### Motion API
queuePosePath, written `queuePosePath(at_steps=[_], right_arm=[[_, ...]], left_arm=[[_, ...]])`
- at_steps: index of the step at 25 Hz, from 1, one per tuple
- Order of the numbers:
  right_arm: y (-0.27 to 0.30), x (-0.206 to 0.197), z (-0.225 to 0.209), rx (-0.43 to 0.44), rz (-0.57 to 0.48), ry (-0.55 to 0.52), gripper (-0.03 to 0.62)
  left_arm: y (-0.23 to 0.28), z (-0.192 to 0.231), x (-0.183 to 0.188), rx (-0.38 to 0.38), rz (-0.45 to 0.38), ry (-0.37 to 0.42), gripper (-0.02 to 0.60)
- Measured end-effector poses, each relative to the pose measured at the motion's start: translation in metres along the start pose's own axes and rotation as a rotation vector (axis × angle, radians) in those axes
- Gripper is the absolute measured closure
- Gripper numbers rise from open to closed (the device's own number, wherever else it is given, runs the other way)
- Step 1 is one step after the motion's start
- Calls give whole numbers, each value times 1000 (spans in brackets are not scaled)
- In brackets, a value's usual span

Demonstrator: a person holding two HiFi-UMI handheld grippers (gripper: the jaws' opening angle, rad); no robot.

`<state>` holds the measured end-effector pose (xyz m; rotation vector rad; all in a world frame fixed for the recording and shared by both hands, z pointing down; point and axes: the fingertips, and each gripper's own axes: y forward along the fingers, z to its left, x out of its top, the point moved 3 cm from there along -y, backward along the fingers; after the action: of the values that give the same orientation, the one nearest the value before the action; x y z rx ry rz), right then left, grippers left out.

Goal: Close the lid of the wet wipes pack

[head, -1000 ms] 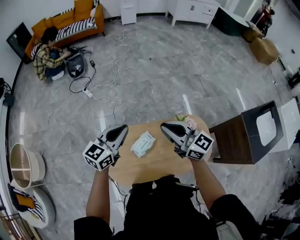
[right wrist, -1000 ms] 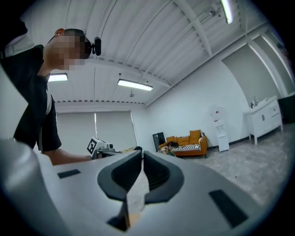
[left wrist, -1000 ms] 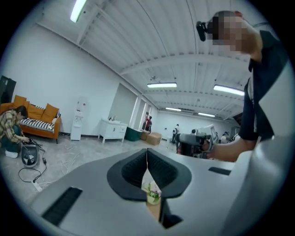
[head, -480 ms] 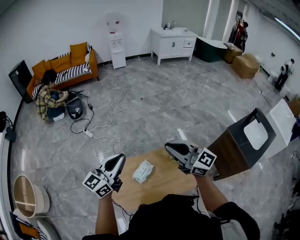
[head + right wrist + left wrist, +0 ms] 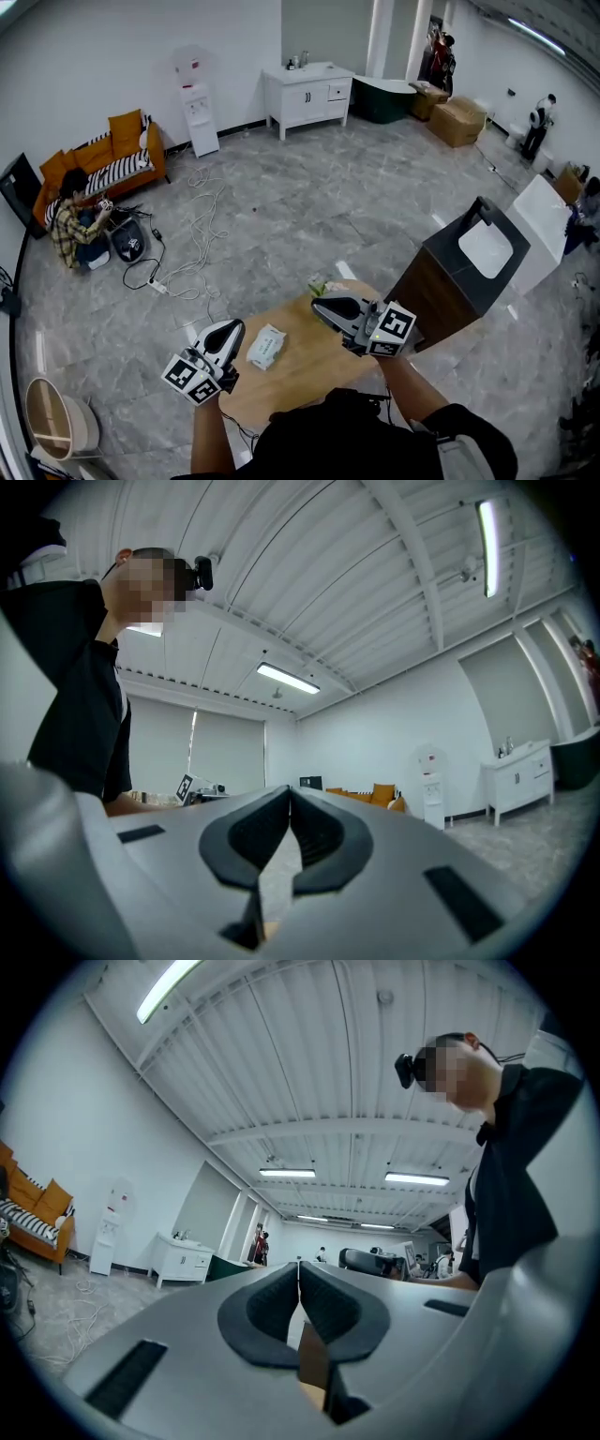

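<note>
The wet wipes pack (image 5: pixel 266 346), white with pale print, lies flat on the small wooden table (image 5: pixel 309 361) in the head view; I cannot tell how its lid stands at this size. My left gripper (image 5: pixel 231 328) is held left of the pack, apart from it, jaws shut with nothing between them. Right of the pack my right gripper (image 5: pixel 319 306) is also shut and empty. Both gripper views point up at the ceiling: the left gripper (image 5: pixel 298 1267) and the right gripper (image 5: pixel 289 793) show closed pads, and the pack is not in them.
A small green and pink object (image 5: pixel 317 286) sits at the table's far edge. A dark wooden cabinet with a white basin (image 5: pixel 461 272) stands right of the table. Cables (image 5: pixel 192 246) trail over the grey floor. A seated person (image 5: pixel 70 228) is by an orange sofa (image 5: pixel 103 157).
The head view has tilted up, showing more of the room, and the table now sits lower in frame. Both grippers stay beside the pack, shut as before.
</note>
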<state>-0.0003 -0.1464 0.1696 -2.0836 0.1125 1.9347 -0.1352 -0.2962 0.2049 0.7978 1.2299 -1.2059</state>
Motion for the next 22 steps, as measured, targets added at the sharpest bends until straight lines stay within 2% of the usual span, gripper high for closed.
queuePosePath(at_steps=[7,14,18,22], right_arm=[[-82,15,35,70,-39,3,580],[-197,10,104,173,-91,127,580],[-233,4,128,203,-106,197,580],[-259,-1,163,227,-113,240,582]], left_arm=[[21,-103,-3,4,70,113,565],[19,-239,-54,21,43,28,565],[7,-292,-75,46,59,-17,565],[-14,-334,-75,54,31,-24,565]])
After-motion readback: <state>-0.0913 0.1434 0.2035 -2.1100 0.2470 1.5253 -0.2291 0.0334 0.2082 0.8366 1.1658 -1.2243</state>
